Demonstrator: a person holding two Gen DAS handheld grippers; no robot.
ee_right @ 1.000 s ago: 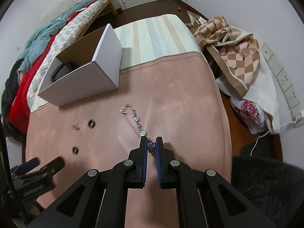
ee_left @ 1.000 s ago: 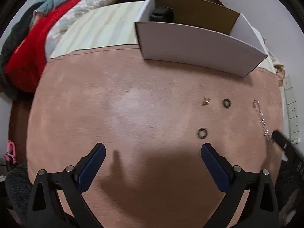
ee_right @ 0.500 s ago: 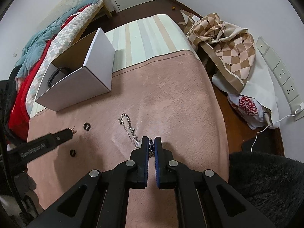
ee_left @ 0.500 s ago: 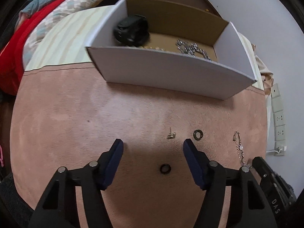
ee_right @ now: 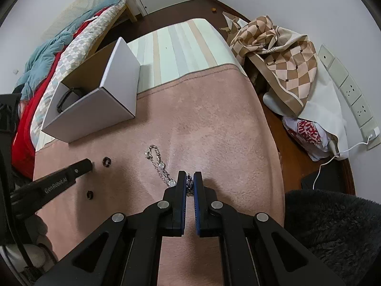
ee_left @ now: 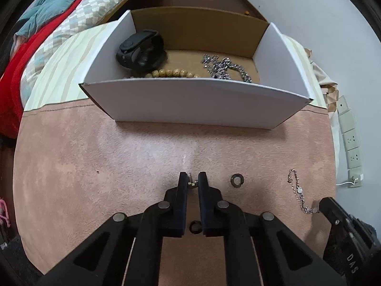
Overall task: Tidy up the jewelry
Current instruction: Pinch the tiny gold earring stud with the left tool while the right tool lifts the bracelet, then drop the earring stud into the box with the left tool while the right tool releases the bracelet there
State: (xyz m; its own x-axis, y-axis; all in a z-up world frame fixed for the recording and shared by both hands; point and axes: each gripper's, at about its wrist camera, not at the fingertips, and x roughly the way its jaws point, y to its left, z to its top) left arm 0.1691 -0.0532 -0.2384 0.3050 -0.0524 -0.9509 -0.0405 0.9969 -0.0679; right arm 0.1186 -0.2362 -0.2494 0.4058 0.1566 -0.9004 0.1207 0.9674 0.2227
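Note:
My left gripper is shut on a small gold earring lying on the pink blanket. One dark ring lies just right of it and another dark ring shows between the fingers near their base. My right gripper is shut on the near end of a silver chain bracelet, which trails away to the left on the blanket; the bracelet also shows in the left wrist view. An open white cardboard box behind holds a black watch, wooden beads and a silver chain.
A striped sheet lies beyond the blanket. Bedding is piled at the left. A checked cloth, a bag and wall sockets are at the right. A dark furry thing sits at the near right.
My left gripper moved forward toward the box and closed from wide open onto the earring. My right gripper stayed shut on the bracelet's end and hardly moved.

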